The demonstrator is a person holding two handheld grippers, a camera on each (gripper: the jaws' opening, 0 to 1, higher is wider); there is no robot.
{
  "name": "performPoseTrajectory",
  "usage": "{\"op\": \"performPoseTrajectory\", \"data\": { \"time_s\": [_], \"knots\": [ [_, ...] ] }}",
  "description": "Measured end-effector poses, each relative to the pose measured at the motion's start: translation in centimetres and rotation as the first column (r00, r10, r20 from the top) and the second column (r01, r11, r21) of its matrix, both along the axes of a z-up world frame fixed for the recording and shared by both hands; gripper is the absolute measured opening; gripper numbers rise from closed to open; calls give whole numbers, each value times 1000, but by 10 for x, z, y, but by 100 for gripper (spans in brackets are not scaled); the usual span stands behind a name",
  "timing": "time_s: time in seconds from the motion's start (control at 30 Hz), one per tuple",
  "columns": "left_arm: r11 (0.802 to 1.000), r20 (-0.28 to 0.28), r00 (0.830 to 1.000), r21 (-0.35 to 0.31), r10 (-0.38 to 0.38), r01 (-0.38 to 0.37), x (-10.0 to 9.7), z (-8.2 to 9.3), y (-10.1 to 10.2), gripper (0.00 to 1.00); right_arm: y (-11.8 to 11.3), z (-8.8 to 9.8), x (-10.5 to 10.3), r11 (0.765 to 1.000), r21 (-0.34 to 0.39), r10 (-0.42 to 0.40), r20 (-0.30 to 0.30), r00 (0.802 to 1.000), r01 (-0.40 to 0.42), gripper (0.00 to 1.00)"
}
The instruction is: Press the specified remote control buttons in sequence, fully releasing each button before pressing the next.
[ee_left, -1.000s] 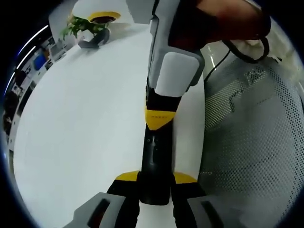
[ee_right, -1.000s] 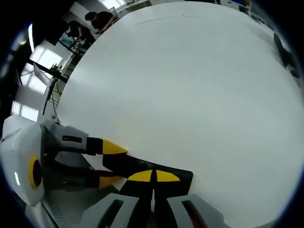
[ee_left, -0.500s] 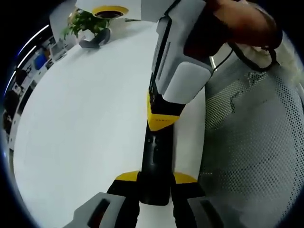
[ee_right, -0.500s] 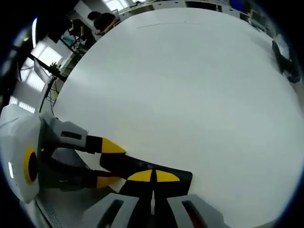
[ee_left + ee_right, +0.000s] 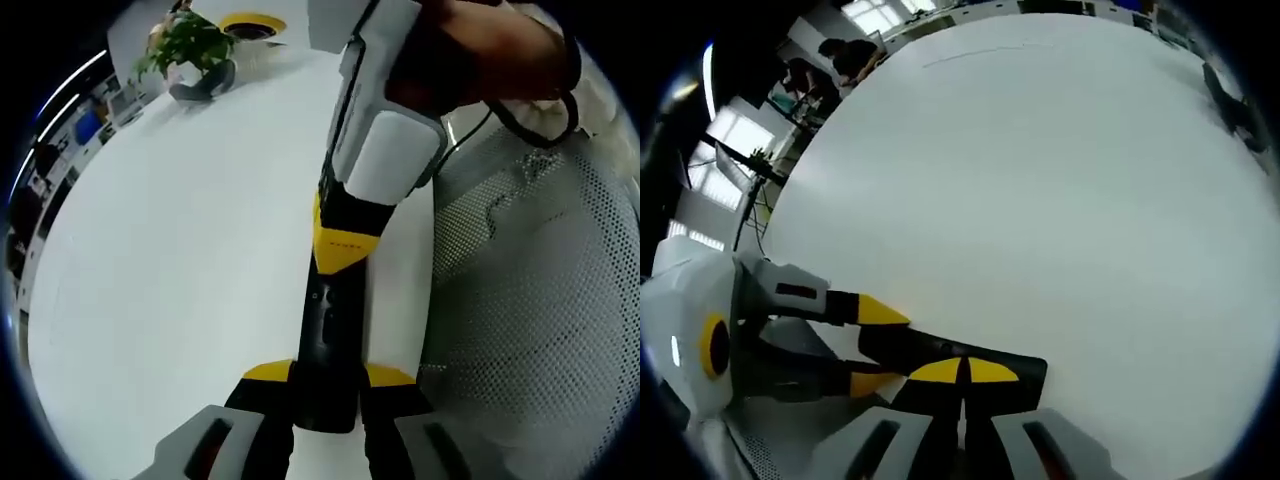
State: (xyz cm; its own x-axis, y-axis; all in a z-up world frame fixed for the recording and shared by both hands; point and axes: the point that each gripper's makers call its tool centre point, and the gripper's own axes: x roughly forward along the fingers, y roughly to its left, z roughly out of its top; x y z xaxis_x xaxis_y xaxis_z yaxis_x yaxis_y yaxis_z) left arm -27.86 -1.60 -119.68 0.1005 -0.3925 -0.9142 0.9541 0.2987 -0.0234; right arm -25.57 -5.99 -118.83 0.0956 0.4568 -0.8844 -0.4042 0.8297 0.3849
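In the left gripper view the left gripper [image 5: 325, 385] has its yellow-tipped jaws closed against the two long sides of a black remote control [image 5: 328, 345], which runs straight ahead from between them over the white surface [image 5: 170, 260]. At the remote's far end the right gripper [image 5: 343, 250] reaches in from beyond, its yellow tips brought together and resting on the remote's top face; whether they push a button down cannot be told. A hand [image 5: 480, 55] holds that gripper's body, up and to the right of the jaws. To the right of the jaws lies a grey perforated mesh [image 5: 530, 330], and far ahead to the left a potted plant [image 5: 190, 50] stands on the surface. In the right gripper view the right gripper [image 5: 962, 372] has its jaws drawn together with only a thin seam between the tips, sitting on the remote, which extends to their left. The left gripper [image 5: 865, 345] comes in from the left and clasps the remote there.
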Motion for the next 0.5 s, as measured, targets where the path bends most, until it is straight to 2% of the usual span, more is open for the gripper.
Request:
{"op": "performPoseTrajectory", "data": {
  "time_s": [0.2, 0.4, 0.5],
  "knots": [
    [1000, -1, 1000, -4, 2, -2, 0, 0, 0, 24, 4, 1, -4, 1000, -7, 24, -10, 1000, -25, 0],
    [1000, 1, 1000, -11, 6, -6, 0, 0, 0, 24, 6, 0, -12, 999, 7, 37, -45, 998, -37, 0],
    [1000, -1, 1000, -15, 7, -7, 0, 0, 0, 24, 7, -1, -21, 999, 10, 48, -83, 995, -47, 0]
  ]
}}
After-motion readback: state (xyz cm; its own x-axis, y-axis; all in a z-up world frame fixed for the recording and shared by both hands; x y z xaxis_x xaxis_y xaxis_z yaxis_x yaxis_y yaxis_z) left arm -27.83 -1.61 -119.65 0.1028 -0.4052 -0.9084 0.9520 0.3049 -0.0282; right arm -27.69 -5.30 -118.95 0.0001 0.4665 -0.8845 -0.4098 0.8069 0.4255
